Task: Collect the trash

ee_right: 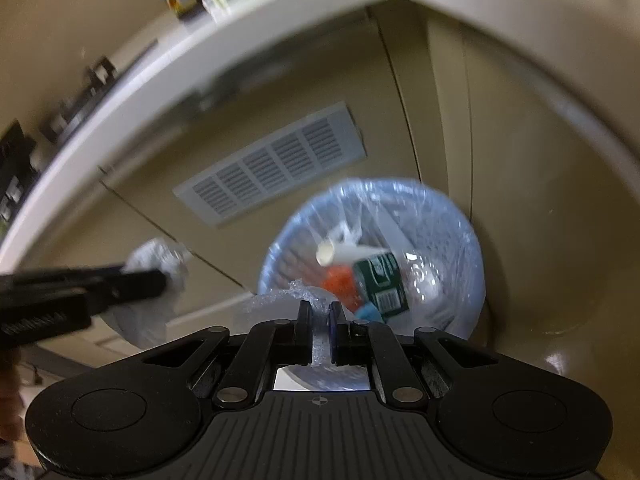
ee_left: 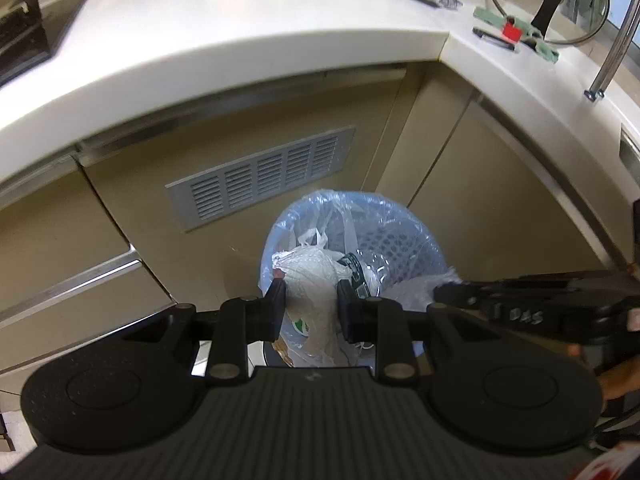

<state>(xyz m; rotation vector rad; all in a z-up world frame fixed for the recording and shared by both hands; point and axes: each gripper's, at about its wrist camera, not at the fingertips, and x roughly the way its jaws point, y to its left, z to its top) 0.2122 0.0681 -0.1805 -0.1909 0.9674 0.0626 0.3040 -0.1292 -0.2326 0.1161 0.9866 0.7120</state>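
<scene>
Crinkled whitish plastic, a bunched bag of rubbish, hangs pinched between the pads of the left gripper, whose jaws stand narrowly apart with the bag filling the gap. The bag's long axis runs roughly up and down, its gathered neck at the fingers and its bulk sagging below them. It hangs over the near-left edge of the blue wastebasket in the left wrist view. In the right wrist view the same bundle shows off to the left of the basket, in front of the cabinet doors.

The right gripper has its jaws almost fully together, nipping a thin fold of clear bubbly film. This film lies at the basket's near rim; whether it is part of the liner cannot be told. Both grippers tilt steeply downward toward the basket, the left one coming in from the left, the right one from the right.

The basket is a perforated plastic one lined with a clear bag. Inside lie a dark green carton lying tilted, a white tube-like piece, something orange-red and a small blue scrap.

The basket stands on the floor in the corner of beige cabinets, below a grey vent grille and a white countertop.
</scene>
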